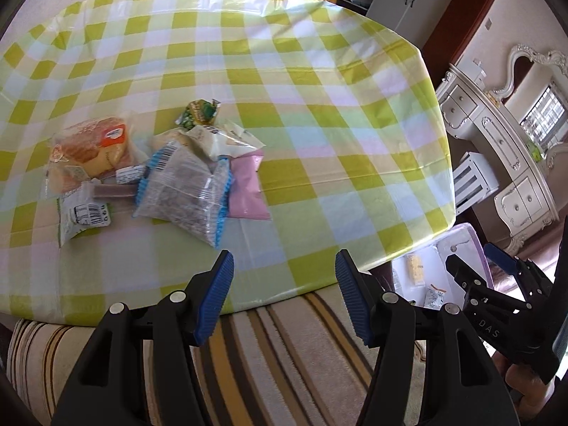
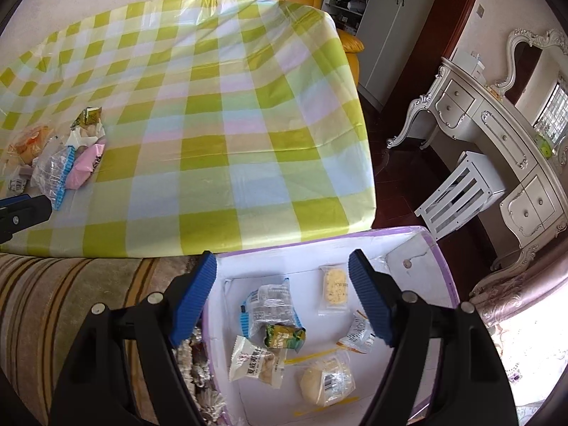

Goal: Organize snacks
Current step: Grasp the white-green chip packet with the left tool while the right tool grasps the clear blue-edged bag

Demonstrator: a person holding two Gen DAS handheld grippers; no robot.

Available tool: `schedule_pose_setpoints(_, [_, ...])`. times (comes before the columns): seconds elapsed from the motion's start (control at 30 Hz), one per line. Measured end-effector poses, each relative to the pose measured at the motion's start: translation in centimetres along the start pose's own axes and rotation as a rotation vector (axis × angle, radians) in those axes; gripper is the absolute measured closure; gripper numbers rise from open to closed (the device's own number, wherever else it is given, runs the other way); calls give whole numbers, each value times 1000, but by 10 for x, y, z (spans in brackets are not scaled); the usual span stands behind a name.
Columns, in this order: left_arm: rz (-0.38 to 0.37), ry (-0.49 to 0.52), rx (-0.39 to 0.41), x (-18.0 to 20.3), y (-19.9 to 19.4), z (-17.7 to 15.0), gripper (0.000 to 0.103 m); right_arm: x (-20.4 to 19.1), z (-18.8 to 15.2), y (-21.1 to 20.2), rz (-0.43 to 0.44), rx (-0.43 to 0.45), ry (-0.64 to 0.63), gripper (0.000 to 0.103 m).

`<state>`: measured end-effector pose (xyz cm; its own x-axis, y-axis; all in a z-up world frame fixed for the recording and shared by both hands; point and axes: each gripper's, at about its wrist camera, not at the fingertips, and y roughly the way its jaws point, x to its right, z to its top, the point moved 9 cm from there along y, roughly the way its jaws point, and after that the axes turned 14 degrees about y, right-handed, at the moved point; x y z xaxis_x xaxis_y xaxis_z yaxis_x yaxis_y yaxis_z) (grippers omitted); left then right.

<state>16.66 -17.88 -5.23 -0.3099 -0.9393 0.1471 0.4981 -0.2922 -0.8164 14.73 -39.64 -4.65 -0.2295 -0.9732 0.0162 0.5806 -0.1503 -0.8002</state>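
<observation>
Left wrist view showed what the right view caught only small at its left edge: the snack pile (image 1: 156, 174) on the checked tablecloth (image 1: 284, 71), left of frame centre. In it, a clear blue-edged bag (image 1: 184, 191) lay on top, a pink packet (image 1: 246, 186) touching its right side, a bread pack (image 1: 88, 152) at far left, a green candy (image 1: 198, 113) at the back, and a white barcode packet (image 1: 83, 216) at lower left.

Right wrist view showed the inside of the white box (image 2: 419, 259) with a purple rim, lower centre to right, below the table edge. The left view saw only a corner of it. Inside lay six wrapped snacks, apart from one another or just touching: blue-edged bag (image 2: 269, 305), green candy (image 2: 284, 335), yellow biscuit (image 2: 333, 285), printed white pack (image 2: 255, 362), round bun (image 2: 325, 381), and a small orange-trimmed packet (image 2: 356, 332), partly behind the right finger.

Left gripper (image 1: 284, 294) pointed down at the near table edge and striped sofa (image 1: 284, 355), jaws partly apart, nothing between them. Right gripper (image 2: 282, 298) pointed down over the box, jaws wide apart, nothing gripped; the snacks showed below the gap. In the left view the right gripper appeared at lower right, over the box corner, with a bit of hand (image 1: 525, 380) below it.
</observation>
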Motion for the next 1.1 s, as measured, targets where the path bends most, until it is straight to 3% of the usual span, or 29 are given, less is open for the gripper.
schedule_pose_setpoints(0.3, [51,-155,24,-69,-19,-16,45,-62,5,-4,222,-93,43,25])
schedule_pose_setpoints(0.5, [86,-243,31,-115,-28,-29,45,-100,3,0,299,-160,76,25])
schedule_pose_setpoints(0.9, [132,-367,-4,-183,-19,-40,45,-190,-10,11,399,-210,-56,25])
schedule_pose_setpoints(1.0, [137,-354,-27,-187,-11,-38,33,-206,-11,14,404,-210,-93,25])
schedule_pose_setpoints(1.1, [145,-338,-33,-190,-6,-34,30,-220,-9,17,393,-193,-142,25])
